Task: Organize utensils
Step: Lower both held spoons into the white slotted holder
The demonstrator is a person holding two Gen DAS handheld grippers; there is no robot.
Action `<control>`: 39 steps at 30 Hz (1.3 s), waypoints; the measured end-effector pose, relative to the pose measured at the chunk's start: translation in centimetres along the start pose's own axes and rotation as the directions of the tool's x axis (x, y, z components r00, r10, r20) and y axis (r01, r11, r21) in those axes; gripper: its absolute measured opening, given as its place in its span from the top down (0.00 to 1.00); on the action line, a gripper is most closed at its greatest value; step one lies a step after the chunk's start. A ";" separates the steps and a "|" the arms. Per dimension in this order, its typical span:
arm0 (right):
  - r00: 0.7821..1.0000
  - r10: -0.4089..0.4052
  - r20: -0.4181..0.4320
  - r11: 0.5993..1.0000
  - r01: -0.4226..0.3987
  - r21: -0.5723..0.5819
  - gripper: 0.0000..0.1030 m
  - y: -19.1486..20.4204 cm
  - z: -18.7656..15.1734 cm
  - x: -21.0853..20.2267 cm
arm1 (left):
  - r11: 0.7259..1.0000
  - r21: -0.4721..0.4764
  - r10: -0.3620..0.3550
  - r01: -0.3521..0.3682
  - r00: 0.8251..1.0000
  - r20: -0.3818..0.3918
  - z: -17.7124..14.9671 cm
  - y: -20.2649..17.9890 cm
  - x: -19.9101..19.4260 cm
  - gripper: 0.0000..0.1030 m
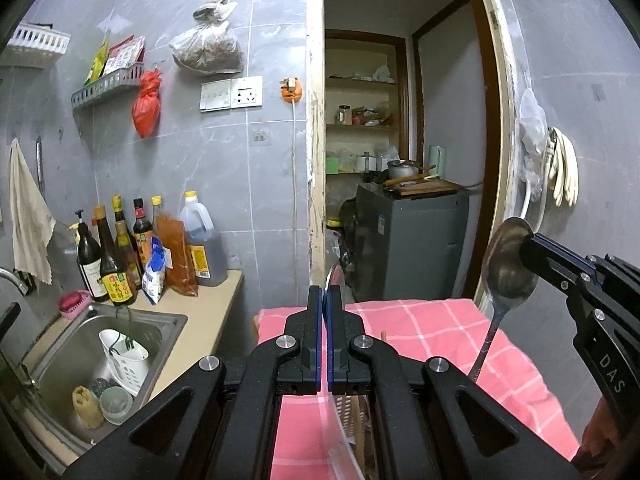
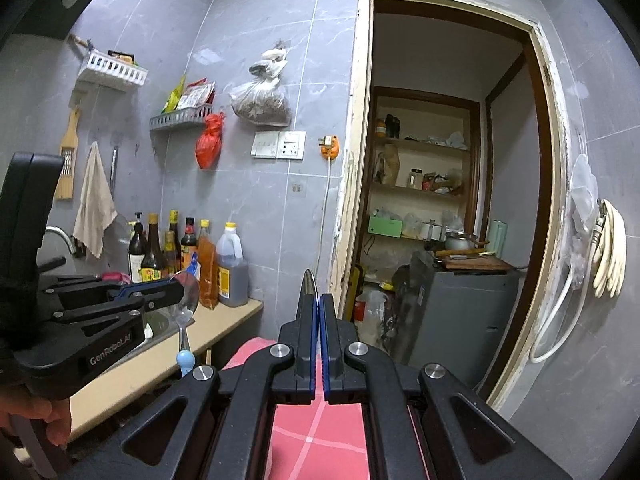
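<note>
My left gripper (image 1: 325, 294) is shut on the bowl of a shiny spoon (image 1: 335, 276), seen edge-on; it also shows in the right wrist view (image 2: 176, 286), where the spoon (image 2: 187, 294) hangs down with a light blue handle end. My right gripper (image 2: 319, 300) is shut on the bowl of a dull metal spoon (image 2: 309, 282), seen edge-on. In the left wrist view the right gripper (image 1: 528, 246) holds that spoon (image 1: 506, 264) with its handle hanging down. Both are held in the air above a table with a pink checked cloth (image 1: 432, 324).
A steel sink (image 1: 132, 332) at the left holds a white utensil holder (image 1: 124, 360), a cup and a sponge. Sauce and oil bottles (image 1: 152, 248) stand on the beige counter behind it. An open doorway (image 1: 404, 152) to a pantry with a grey cabinet lies ahead.
</note>
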State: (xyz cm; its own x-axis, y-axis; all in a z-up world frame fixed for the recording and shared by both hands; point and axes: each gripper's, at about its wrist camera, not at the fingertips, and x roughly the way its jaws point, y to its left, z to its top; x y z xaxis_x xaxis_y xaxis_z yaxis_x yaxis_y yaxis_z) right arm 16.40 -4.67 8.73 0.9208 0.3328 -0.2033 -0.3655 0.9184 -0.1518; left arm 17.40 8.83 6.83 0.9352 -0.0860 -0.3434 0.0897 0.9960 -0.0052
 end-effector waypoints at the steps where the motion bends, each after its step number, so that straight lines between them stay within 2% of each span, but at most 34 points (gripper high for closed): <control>1: 1.000 -0.001 -0.005 1.000 0.001 -0.005 0.98 0.1 -0.3 0.0 | 1.000 0.005 -0.002 0.002 1.000 -0.001 -0.2 0.0 0.2 1.00; 10: 0.999 0.012 -0.037 1.000 -0.013 -0.024 0.98 0.9 -1.7 0.8 | 0.999 0.053 -0.012 0.012 1.000 -0.004 -1.7 -0.4 1.0 1.00; 25: 0.991 0.042 -0.125 0.999 -0.044 -0.011 0.98 1.8 -4.1 2.5 | 0.998 0.022 -0.058 0.060 0.997 -0.053 -4.6 0.3 2.2 1.00; 39: 0.978 0.066 -0.197 0.998 -0.066 0.005 0.98 2.3 -5.8 3.2 | 0.995 0.015 -0.094 0.096 0.991 -0.098 -5.9 0.3 3.1 1.00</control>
State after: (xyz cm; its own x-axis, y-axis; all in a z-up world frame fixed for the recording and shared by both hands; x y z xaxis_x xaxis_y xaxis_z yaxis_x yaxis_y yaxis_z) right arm 17.74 -2.71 2.14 0.8501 0.3437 -0.3991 -0.4246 0.8955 -0.1332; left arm 18.29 9.06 0.24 0.8846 -0.1760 -0.4320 0.1838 0.9827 -0.0240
